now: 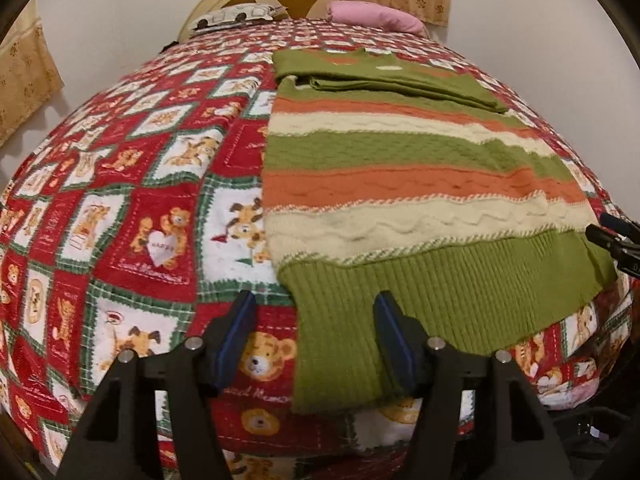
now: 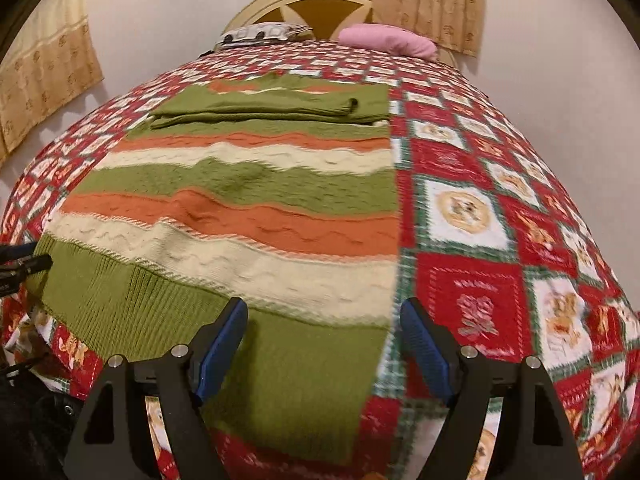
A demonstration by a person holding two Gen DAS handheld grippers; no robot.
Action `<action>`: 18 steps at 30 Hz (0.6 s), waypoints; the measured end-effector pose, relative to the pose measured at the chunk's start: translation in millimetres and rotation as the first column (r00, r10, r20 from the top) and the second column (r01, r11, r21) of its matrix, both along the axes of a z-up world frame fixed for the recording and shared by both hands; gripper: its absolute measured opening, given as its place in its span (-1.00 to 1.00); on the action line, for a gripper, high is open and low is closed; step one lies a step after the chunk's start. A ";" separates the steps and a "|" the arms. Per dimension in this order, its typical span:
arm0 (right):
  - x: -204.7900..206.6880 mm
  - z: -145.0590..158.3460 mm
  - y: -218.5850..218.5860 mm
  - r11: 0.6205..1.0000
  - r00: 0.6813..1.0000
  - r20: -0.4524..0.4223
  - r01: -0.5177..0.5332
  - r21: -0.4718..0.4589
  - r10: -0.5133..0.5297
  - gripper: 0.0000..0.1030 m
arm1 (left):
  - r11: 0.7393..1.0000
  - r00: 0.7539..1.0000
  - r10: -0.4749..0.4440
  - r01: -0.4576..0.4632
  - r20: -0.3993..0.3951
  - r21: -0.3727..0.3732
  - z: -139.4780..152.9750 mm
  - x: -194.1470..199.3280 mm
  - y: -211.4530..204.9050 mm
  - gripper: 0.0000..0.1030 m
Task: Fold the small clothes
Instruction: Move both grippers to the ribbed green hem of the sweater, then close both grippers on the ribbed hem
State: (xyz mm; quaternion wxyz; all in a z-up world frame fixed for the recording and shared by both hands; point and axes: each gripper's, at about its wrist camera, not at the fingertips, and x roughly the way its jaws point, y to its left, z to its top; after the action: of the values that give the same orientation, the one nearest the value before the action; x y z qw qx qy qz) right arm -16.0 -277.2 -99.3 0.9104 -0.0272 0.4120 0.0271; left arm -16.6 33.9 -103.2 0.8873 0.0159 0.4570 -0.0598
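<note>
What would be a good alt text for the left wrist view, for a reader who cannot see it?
A striped green, orange and cream knitted sweater lies flat on a red teddy-bear quilt, sleeves folded across its chest. The open left gripper hovers at its green hem corner, holding nothing. The right gripper shows at the right edge; a pink pillow lies at the headboard.
</note>
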 end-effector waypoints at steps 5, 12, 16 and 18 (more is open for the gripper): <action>-6.5 -7.1 -11.1 1.000 0.999 -0.033 0.022 0.009 -0.021 0.54 | 1.000 1.000 -0.008 0.007 -0.013 -0.028 -2.9 0.0 1.0 0.19; -11.9 -12.6 -2.6 0.997 0.998 -0.049 -0.033 0.070 0.037 -0.18 | 0.998 0.999 -0.051 0.051 -0.010 -0.044 -1.5 -3.6 -7.5 -0.30; -13.6 -13.4 -6.6 0.994 0.998 -0.048 -0.033 0.102 0.038 -0.23 | 0.997 0.999 -0.046 0.045 -0.018 -0.060 -2.2 -1.9 -4.7 -0.26; -14.8 -13.6 -9.1 0.992 0.998 -0.048 -0.029 0.122 0.035 -0.29 | 0.998 0.999 -0.033 0.032 -0.017 -0.049 -2.0 -1.8 -4.3 -0.17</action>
State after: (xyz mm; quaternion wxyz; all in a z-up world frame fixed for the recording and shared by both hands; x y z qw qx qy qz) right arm -30.8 -286.2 -112.9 0.8993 0.0222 0.4316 0.0671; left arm -18.4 29.6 -105.2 0.8823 0.0015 0.4628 -0.0855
